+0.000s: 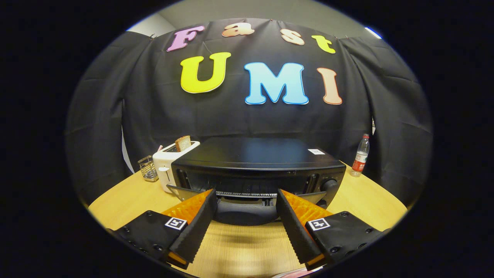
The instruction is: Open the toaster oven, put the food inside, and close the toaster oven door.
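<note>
Lower left of centre: a small wire basket is standing on the wooden table, and just to its right a white pop-up toaster is carrying a slice of bread in its slot; this bread is probably the food to be loaded, though that is a judgement.

Centre: the black toaster oven is sitting just beyond the fingertips, its door appearing to be lowered toward the camera with a rack edge showing above it; how fully it is open cannot be told.

Bottom centre: the gripper is standing wide open and is holding nothing, its left finger and right finger well apart and flanking the door.

Right of the oven: a control knob is showing on the front panel, and a water bottle is standing near the table's far edge.

The opening step is judged largely done. Fetching the food well calls for swinging left, clearing the dropped door, and closing squarely on the slice's flat faces without crushing it.
</note>
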`<state>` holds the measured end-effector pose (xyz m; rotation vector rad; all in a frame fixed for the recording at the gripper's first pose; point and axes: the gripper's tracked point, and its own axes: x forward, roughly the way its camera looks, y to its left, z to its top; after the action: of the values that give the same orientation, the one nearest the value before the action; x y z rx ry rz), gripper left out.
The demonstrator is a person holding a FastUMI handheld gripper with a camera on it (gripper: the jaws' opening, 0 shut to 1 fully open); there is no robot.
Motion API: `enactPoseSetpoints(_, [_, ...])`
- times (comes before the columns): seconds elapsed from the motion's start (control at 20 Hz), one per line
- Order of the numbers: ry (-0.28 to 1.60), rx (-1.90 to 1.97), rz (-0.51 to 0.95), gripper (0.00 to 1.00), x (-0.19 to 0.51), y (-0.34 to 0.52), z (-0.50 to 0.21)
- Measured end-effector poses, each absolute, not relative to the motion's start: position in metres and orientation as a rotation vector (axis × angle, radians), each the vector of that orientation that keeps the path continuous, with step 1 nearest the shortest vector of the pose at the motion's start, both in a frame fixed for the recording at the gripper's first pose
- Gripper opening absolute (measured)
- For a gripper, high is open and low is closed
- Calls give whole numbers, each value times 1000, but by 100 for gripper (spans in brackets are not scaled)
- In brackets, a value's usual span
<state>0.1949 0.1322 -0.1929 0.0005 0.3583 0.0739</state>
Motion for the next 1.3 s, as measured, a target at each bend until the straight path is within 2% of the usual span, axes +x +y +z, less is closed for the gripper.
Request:
enactPoseSetpoints(0.5, [495,-41,65,97,142,132,-241])
enactPoseSetpoints(0.8, [690,-70,67,98,114,130,-287])
enactPoseSetpoints(1.05, [664,7,65,98,87,115,-256])
enactPoseSetpoints(1.3, [718,148,107,98,60,99,-217])
